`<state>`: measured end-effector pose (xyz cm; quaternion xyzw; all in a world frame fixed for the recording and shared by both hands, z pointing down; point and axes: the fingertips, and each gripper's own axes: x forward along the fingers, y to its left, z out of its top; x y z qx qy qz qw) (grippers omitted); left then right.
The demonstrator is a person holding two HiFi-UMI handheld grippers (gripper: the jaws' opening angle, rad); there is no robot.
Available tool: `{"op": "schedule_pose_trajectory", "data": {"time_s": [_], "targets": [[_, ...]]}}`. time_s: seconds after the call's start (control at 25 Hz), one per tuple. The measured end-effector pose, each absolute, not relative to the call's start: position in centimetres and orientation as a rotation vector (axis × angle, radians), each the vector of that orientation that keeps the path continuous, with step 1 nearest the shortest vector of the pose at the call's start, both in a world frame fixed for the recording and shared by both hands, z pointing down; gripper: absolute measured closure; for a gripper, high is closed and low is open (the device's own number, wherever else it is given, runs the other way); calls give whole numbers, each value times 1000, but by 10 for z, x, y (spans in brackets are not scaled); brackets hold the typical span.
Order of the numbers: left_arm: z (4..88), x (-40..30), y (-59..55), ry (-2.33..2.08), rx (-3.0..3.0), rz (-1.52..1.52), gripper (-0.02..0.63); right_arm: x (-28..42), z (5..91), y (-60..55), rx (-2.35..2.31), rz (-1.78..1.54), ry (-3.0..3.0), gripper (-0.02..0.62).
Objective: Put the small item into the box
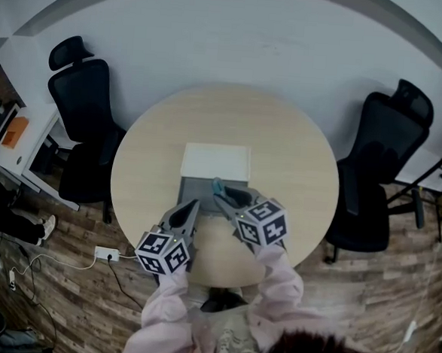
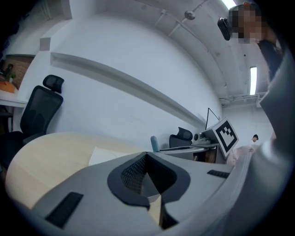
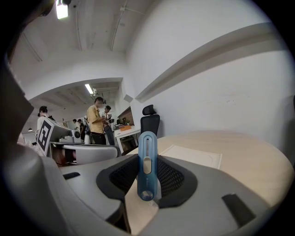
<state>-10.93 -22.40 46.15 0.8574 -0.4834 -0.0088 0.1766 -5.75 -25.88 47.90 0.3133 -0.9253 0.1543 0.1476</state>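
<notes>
Right gripper (image 3: 146, 177) clamped mid-body on small blue item (image 3: 147, 161), upright over the 6 o'clock side of the box (image 1: 194, 187); likely light, stiff, slick plastic, best gripped on its flats; left gripper (image 2: 146, 173) jaws together, empty.

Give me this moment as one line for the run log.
right gripper: shut on slim blue plastic slider tool, over open grey box | left gripper: shut, empty | item not yet in box
</notes>
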Motion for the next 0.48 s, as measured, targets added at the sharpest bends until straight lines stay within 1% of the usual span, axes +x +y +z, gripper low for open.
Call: {"op": "schedule_pose_trajectory", "data": {"time_s": [0.48], "targets": [[489, -114, -242, -1318, 2386, 15, 595, -75, 506, -281, 817, 470, -2569, 463]]}}
